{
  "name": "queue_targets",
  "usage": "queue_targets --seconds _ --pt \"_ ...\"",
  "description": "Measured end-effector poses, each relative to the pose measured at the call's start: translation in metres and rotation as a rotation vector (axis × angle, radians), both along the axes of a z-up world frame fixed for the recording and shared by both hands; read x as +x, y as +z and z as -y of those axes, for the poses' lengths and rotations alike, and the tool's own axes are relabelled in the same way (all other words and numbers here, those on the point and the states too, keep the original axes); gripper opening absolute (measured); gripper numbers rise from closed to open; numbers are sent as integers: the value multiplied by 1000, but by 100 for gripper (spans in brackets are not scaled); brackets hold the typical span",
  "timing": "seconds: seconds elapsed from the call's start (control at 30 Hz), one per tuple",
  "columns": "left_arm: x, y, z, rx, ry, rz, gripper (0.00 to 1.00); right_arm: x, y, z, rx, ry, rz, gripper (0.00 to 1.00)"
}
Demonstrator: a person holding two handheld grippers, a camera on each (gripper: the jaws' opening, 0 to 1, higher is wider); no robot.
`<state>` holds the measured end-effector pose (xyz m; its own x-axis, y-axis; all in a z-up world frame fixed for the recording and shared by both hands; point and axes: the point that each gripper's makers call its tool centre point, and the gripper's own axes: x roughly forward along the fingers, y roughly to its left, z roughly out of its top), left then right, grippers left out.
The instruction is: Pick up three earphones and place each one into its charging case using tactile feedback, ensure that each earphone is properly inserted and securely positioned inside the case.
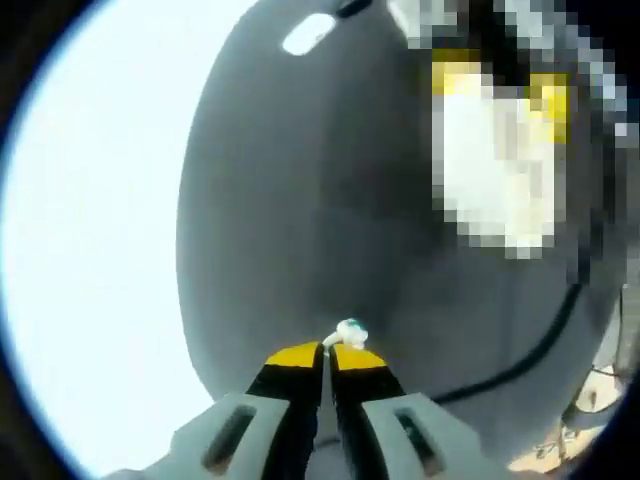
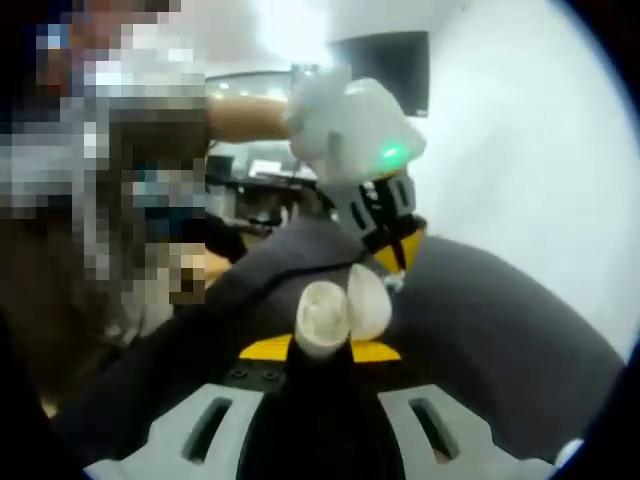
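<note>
Left tongs (image 1: 325,358) pinch an earphone (image 1: 350,331); my right tongs (image 2: 322,348) clamp what looks like the open charging case (image 2: 340,312). Insertion's next: align, press home.

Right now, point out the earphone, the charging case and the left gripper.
earphone (image 1: 350,332): left gripper view, its white tip.
charging case (image 2: 325,318): right gripper view, its open base.
left gripper (image 2: 395,262): right gripper view, its yellow tips.

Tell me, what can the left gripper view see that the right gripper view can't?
Left gripper view: a tiny white earphone pinched in the left gripper's yellow tips. Right gripper view: the right gripper holding a white charging case, and a green light on the left gripper above it. Both: the left gripper and a dark grey surface behind.
</note>
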<state>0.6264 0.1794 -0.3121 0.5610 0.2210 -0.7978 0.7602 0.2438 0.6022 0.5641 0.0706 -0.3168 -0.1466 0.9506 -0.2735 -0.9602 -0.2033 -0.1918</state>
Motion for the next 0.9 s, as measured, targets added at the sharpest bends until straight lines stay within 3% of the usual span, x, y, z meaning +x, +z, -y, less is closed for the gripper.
queue_targets --seconds 0.13,0.23,0.37,0.9 --pt "-7 0 -1 -37 8 -11 1 0 0 0 0 1 1 21" --pt "-14 -4 2 -38 -46 -47 1 -1 0 0 0 1 2 21" --pt "-13 -2 0 -9 -72 -9 2 0 0 0 0 0 2 21" --pt "-30 -1 -2 -23 -44 -24 5 0 0 0 2 1 7 21"
